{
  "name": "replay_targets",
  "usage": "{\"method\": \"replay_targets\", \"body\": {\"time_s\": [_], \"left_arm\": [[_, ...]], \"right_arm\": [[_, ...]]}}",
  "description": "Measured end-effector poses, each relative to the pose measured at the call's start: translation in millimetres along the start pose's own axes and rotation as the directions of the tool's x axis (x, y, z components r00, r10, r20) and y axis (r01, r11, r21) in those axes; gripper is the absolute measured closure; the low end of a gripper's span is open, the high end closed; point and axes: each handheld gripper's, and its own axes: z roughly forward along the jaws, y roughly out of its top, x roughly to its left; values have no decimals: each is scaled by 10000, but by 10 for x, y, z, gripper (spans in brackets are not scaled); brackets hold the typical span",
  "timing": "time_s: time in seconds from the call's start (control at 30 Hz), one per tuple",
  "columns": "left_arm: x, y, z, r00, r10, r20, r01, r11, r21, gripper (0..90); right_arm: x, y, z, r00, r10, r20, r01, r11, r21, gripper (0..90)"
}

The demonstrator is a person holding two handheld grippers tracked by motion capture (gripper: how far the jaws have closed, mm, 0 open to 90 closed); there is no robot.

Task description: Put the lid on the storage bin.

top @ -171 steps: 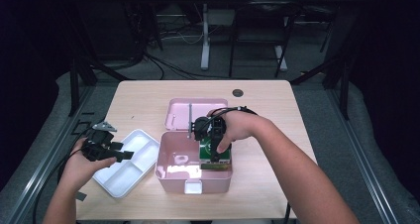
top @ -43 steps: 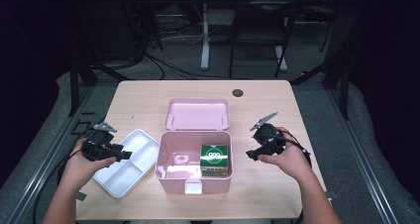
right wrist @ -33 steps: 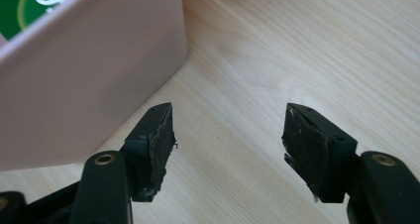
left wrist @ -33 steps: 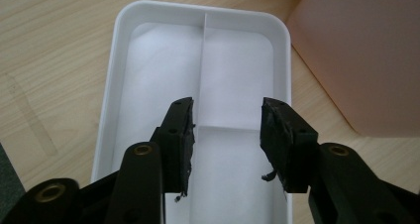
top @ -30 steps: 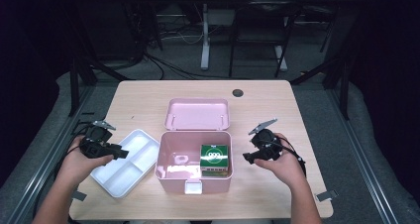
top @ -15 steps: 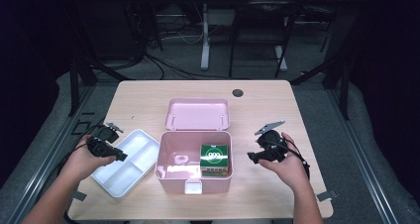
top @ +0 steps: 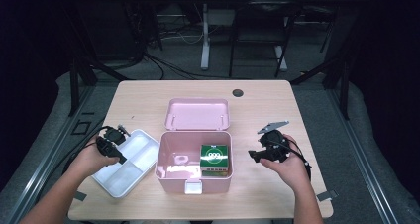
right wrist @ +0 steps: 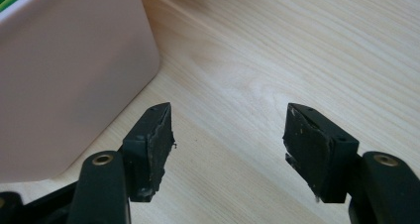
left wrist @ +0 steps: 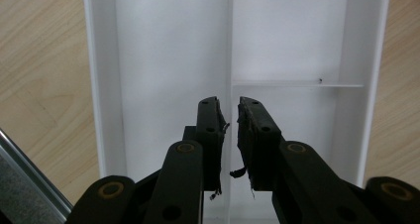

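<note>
An open pink box (top: 163, 157) stands mid-table with its lid (top: 198, 114) tipped back. A green carton (top: 214, 157) lies inside it at the right, beside a small pale item (top: 181, 159). My right gripper (top: 253, 156) hovers low over bare wood right of the box, open with nothing between its jaws (right wrist: 228, 117); the box's pink wall (right wrist: 64, 60) is just to its left. My left gripper (top: 118, 153) is over the white divided tray (top: 131, 170). Its jaws (left wrist: 229, 102) are nearly together, a thin gap over the tray's long divider (left wrist: 230, 45); contact is unclear.
The wooden table (top: 267, 115) has a dark cable hole (top: 237, 92) near its far edge. Open wood lies to the right and behind the box. Dark desk legs and cables fill the floor beyond.
My right gripper left the green carton in the box and drew back to the table at the right. My left gripper swung off to the left, then returned over the tray.
</note>
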Motion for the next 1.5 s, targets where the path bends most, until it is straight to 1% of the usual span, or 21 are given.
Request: {"method": "replay_targets", "body": {"time_s": [0.13, 0.23, 0.33, 0.4, 0.53, 0.57, 0.67, 0.8, 0.83, 0.93, 1.0, 1.13, 1.23, 1.33, 1.5], "left_arm": [[-13, 23, 73, 10000, -5, 51, 4, 9999, 155, 796], [-21, 38, 112, 10000, 41, -18, -40, 9994, 330, 802], [-30, 50, 145, 10000, 41, 57, -43, 9988, 492, 813], [-39, 57, 162, 9999, 72, 103, -78, 9983, 580, 823], [-51, 72, 198, 10000, 89, 39, -92, 9978, 661, 828], [-47, 76, 205, 10000, 76, 48, -79, 9975, 699, 830], [-39, 83, 233, 10000, 22, 57, -26, 9975, 711, 842], [-36, 97, 277, 10000, 23, 45, -27, 9961, 879, 852], [-36, 101, 288, 10000, 10, -12, -9, 9962, 876, 857], [-30, 111, 316, 10000, -70, 19, 67, 9950, 1001, 867], [-28, 119, 329, 10000, -24, -28, 26, 9945, 1047, 873], [-27, 129, 342, 10000, -54, -1, 54, 9934, 1148, 873], [-28, 136, 363, 10000, -35, -26, 38, 9932, 1162, 873], [-27, 144, 368, 10000, -17, 5, 17, 9927, 1203, 878], [-34, 149, 354, 9999, -102, 104, 87, 9910, 1338, 886]], "right_arm": [[-15, -8, -4, 10000, 68, 45, -68, 10000, -17, 349], [-20, -11, -11, 9999, 106, 11, -106, 9999, -32, 348], [-21, -11, -12, 9999, 132, 86, -132, 9999, -1, 345], [-26, -14, -4, 9999, 134, 34, -134, 9999, 9, 344], [-20, -16, 14, 9999, 108, 95, -109, 9999, 90, 343], [-20, -15, 16, 9999, 114, 49, -115, 9998, 148, 343], [-20, -17, 22, 9999, 140, 32, -140, 9999, 91, 342], [-27, -20, 23, 9997, 199, 124, -200, 9998, 84, 341], [-30, -22, 27, 9997, 207, 111, -209, 9997, 92, 342], [-29, -24, 38, 9998, 174, 74, -175, 9997, 144, 341], [-25, -22, 43, 9998, 161, 75, -162, 9998, 153, 341], [-17, -20, 51, 9999, 135, 96, -137, 9998, 161, 341], [-8, -18, 58, 9997, 113, 199, -117, 9997, 206, 341], [-7, -17, 62, 9999, 102, 72, -103, 9998, 193, 341], [-8, -17, 61, 9998, 104, 145, -107, 9998, 185, 341]]}}
